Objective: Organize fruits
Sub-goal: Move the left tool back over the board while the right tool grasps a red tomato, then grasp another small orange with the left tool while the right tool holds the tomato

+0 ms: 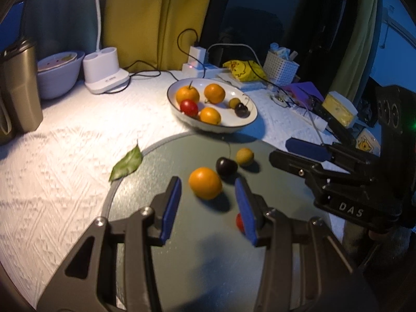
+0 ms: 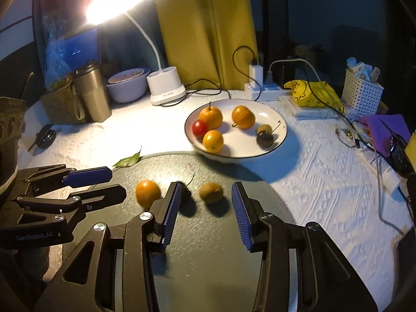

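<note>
A dark round tray (image 1: 182, 247) (image 2: 208, 260) holds an orange (image 1: 205, 182) (image 2: 147, 192), a dark cherry (image 1: 226, 167), a small yellow-brown fruit (image 1: 244, 156) (image 2: 211, 192) and a red fruit (image 1: 239, 221) half hidden by my left finger. My left gripper (image 1: 208, 195) is open, just short of the orange. My right gripper (image 2: 206, 202) is open, just short of the yellow-brown fruit; its left finger hides most of the cherry. A white plate (image 1: 249, 119) (image 2: 278, 119) behind the tray holds three oranges, a red fruit, a cherry and a small yellow fruit.
A green leaf (image 1: 127, 165) (image 2: 127, 160) lies at the tray's left edge. A lamp base (image 1: 104, 71) (image 2: 166, 88), a bowl (image 1: 58, 74), a metal tumbler (image 2: 93, 93), a power strip with cables (image 2: 260, 88), a yellow bag (image 2: 312, 93) and a white basket (image 2: 361, 91) line the back.
</note>
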Demonstrator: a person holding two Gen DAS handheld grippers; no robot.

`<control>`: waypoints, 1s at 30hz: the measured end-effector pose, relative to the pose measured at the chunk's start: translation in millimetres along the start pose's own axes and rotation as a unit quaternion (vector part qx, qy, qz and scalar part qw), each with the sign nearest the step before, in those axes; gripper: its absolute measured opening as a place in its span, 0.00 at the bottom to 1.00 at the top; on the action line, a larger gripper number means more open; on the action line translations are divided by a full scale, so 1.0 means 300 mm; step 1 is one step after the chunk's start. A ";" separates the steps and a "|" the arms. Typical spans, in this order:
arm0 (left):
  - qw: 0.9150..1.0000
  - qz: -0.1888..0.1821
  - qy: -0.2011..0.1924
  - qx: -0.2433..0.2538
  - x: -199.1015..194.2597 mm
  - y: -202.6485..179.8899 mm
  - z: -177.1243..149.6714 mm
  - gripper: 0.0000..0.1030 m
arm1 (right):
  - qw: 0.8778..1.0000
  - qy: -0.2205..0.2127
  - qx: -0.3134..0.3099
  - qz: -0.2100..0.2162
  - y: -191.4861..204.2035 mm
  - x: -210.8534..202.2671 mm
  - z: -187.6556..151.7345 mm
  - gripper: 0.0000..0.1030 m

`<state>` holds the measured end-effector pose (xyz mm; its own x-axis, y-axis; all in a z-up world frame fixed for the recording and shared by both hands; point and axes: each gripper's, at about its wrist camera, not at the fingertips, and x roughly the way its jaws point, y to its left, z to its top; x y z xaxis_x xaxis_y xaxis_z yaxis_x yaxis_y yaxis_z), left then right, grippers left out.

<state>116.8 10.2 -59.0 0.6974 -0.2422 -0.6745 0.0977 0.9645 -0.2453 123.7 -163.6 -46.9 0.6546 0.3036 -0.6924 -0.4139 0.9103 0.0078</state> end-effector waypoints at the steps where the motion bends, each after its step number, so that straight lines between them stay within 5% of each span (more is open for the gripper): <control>1: 1.000 0.000 0.001 -0.002 -0.002 0.005 -0.011 0.43 | 1.000 0.002 -0.001 0.001 0.007 0.002 -0.007 0.42; 30: 0.999 0.015 0.007 -0.032 -0.027 0.071 -0.139 0.43 | 0.995 0.079 -0.037 0.046 0.174 0.093 -0.117 0.42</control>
<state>83.6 28.5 -88.0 0.6891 -0.2148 -0.6921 0.0304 0.9628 -0.2686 98.2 -117.5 -91.2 0.5071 0.3316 -0.7955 -0.5162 0.8560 0.0278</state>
